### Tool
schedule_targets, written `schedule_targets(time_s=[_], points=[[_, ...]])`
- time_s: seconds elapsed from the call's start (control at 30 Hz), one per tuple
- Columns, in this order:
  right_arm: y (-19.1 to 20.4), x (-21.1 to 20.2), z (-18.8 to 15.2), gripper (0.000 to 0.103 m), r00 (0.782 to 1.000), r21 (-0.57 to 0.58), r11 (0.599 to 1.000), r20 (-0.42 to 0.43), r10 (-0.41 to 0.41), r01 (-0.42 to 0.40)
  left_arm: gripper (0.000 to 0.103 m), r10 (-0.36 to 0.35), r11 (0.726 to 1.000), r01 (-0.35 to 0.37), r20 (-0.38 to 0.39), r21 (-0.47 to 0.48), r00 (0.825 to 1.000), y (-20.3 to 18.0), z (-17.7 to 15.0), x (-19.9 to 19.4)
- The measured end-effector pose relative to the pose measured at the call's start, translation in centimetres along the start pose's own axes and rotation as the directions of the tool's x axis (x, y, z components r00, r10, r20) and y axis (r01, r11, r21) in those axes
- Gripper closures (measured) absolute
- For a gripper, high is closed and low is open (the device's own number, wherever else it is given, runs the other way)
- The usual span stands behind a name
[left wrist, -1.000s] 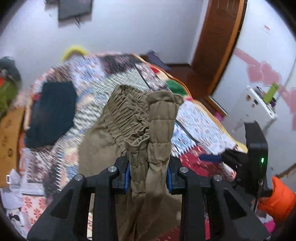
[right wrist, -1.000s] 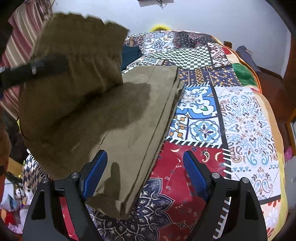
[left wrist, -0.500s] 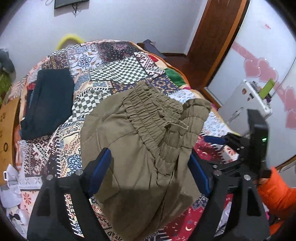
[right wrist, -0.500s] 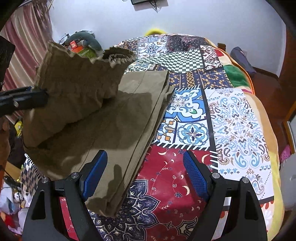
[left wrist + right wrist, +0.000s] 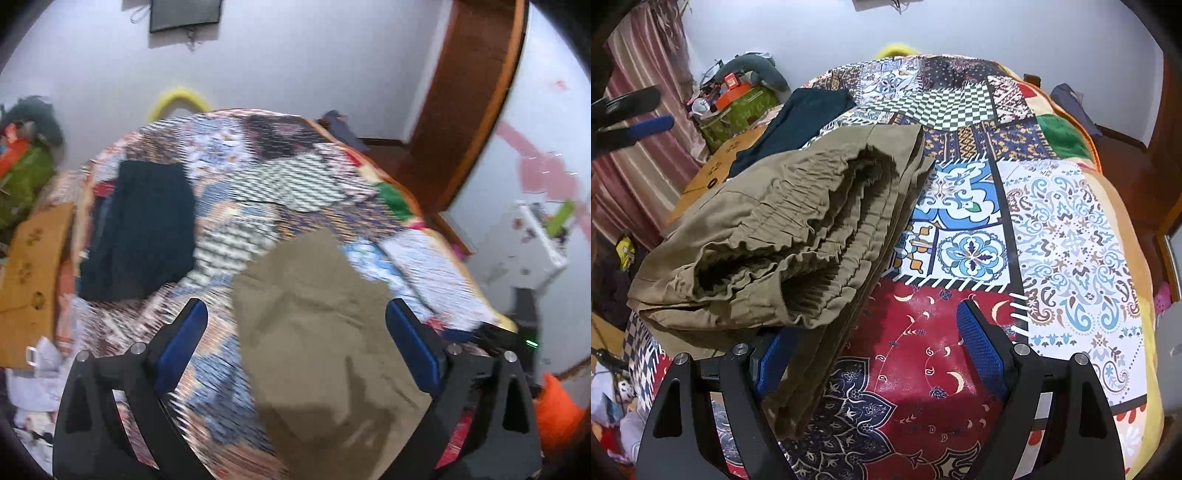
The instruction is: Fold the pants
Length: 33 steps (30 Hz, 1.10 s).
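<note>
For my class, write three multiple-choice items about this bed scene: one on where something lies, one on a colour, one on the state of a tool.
1. Where does the folded dark navy garment lie?
A. on the patchwork quilt, beyond the pants
B. on the floor
C. in the left tool

2. What colour are the elastic-waist cotton pants?
A. red
B. olive-brown
C. white

3. How does the left tool stand?
A. shut on the pants
B. shut, holding nothing
C. open

Key: 1 A, it rests on the quilt's far side. 2 B, the cloth is olive-brown in both views. 3 C, its blue pads stand wide apart.
</note>
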State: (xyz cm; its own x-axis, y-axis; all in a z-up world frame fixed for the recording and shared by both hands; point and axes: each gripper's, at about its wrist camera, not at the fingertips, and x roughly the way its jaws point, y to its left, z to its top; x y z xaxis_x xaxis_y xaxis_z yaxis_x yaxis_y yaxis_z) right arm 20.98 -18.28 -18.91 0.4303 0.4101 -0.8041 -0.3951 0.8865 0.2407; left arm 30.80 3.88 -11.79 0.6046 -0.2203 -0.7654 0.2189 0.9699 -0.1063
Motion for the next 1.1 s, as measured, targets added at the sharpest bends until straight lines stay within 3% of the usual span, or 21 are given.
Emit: schedule_targets(time_s=[0.17, 0.4, 0.5, 0.57, 0.6, 0.63, 0.7, 0.93, 1.1], points=[[-0.2, 0.1, -0.1, 0.022, 1.000, 0.010, 1.000, 0.000, 0.005, -0.005, 0.005, 0.119, 0.992, -0.117, -0.058, 0.037, 0.991, 1.5, 2.4, 5.5], [-0.1, 0.2, 0.1, 0.022, 1.000, 0.005, 1.000, 0.007, -0.008, 0.008, 0.005, 0.196, 0.976, -0.174, -0.186, 0.127, 0.963, 2.0, 3.3, 13.6], [0.0, 0.1, 0.2, 0.022, 1.000, 0.002, 1.000, 0.014, -0.013, 0.013, 0.005, 0.238, 0.966, -0.198, -0.273, 0.167, 0.932, 2.3, 2.3, 17.1], [0.0, 0.0, 0.3, 0.022, 1.000, -0.006, 1.000, 0.013, -0.018, 0.018, 0.004, 0.317, 0.933, -0.234, -0.312, 0.275, 0.896, 2.0, 0.6, 19.1], [0.0, 0.0, 0.3, 0.022, 1.000, -0.010, 1.000, 0.014, -0.022, 0.023, 0.004, 0.344, 0.912, -0.240, -0.300, 0.334, 0.890, 1.8, -0.5, 19.5], [0.0, -0.2, 0.3, 0.022, 0.999, -0.016, 1.000, 0.020, -0.026, 0.026, 0.004, 0.358, 0.892, -0.247, -0.257, 0.378, 0.898, 1.6, -1.5, 19.3], [0.0, -0.4, 0.3, 0.022, 0.999, -0.020, 0.999, 0.025, -0.029, 0.029, 0.004, 0.367, 0.881, -0.263, -0.214, 0.394, 0.905, 1.8, -2.4, 18.1], [-0.7, -1.1, 0.1, 0.022, 0.998, -0.017, 0.998, 0.034, -0.057, 0.057, 0.004, 0.366, 0.914, -0.295, -0.253, 0.277, 0.896, 5.1, -5.3, 13.2], [-1.5, -2.7, 0.1, 0.022, 0.995, -0.011, 0.997, 0.062, -0.077, 0.078, 0.004, 0.336, 0.938, -0.290, -0.281, 0.193, 0.899, 6.6, -8.4, 8.5]])
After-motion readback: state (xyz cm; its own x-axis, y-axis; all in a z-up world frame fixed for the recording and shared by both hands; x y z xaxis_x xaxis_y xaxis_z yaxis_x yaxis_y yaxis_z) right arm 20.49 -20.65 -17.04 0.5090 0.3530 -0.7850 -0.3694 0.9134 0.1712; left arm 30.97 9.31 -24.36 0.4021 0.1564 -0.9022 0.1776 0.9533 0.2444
